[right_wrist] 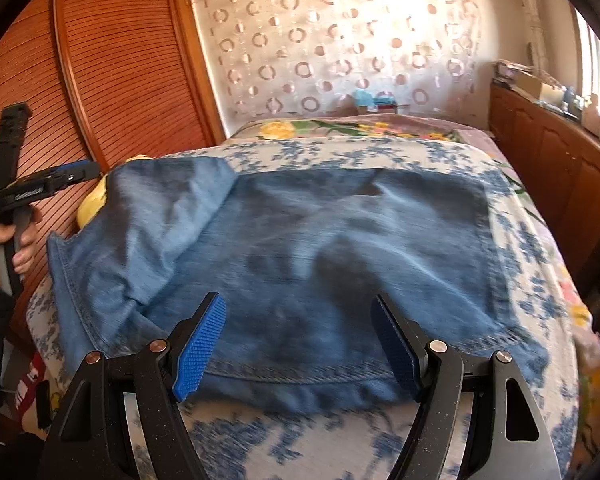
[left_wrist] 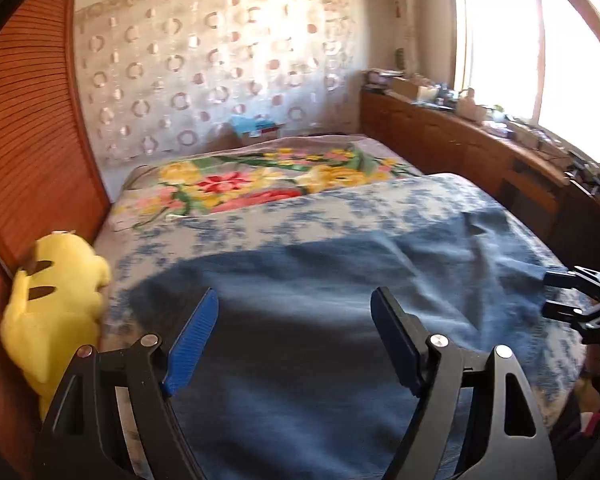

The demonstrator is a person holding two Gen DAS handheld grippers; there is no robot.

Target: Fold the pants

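Note:
Blue denim pants (right_wrist: pixel 340 240) lie folded into a rough rectangle on the bed, and their left part bunches up in a lighter fold (right_wrist: pixel 152 220). In the right wrist view my right gripper (right_wrist: pixel 300 340) hovers open over the near hem, nothing between its blue pads. In the left wrist view my left gripper (left_wrist: pixel 296 332) stands open above the pants (left_wrist: pixel 320 320), its pads clear of the cloth. The right gripper (left_wrist: pixel 556 295) shows at that view's right edge, by the pants' side. A hand (right_wrist: pixel 4 240) holds the left gripper (right_wrist: pixel 44 144) at the far left, jaws apart.
The bed has a blue-flowered sheet (right_wrist: pixel 340 148) and a bright floral blanket (left_wrist: pixel 240 184) farther back. A yellow plush toy (left_wrist: pixel 56 304) leans against the slatted wooden wardrobe (left_wrist: pixel 28 140) on the left. A wooden cabinet (left_wrist: pixel 460 140) with clutter runs along the right under the window.

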